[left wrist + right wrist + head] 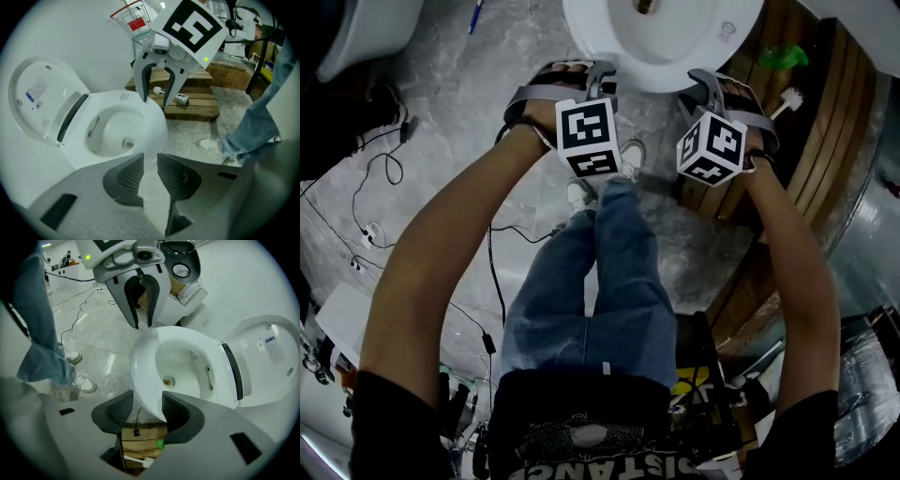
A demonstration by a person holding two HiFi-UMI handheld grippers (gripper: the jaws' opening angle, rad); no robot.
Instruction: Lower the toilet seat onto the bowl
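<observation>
The white toilet point(661, 37) stands at the top of the head view. Its seat point(150, 112) lies down over the bowl, and the lid point(40, 96) stands up behind it. My left gripper point(581, 67) point(150, 161) has its jaws drawn narrow on the seat's front edge. My right gripper point(717, 82) point(146, 406) is open, and the seat's rim point(140, 380) passes between its pads with a gap on the left side. Each gripper shows in the other's view, both at the rim.
A wooden pallet point(811, 141) lies right of the toilet, with a toilet brush point(787, 97) and a green item point(783, 56) on it. Cables point(384, 169) trail over the marble floor at left. The person's legs and shoes point(609, 272) stand below the bowl. A small wire cart point(133, 21) is behind.
</observation>
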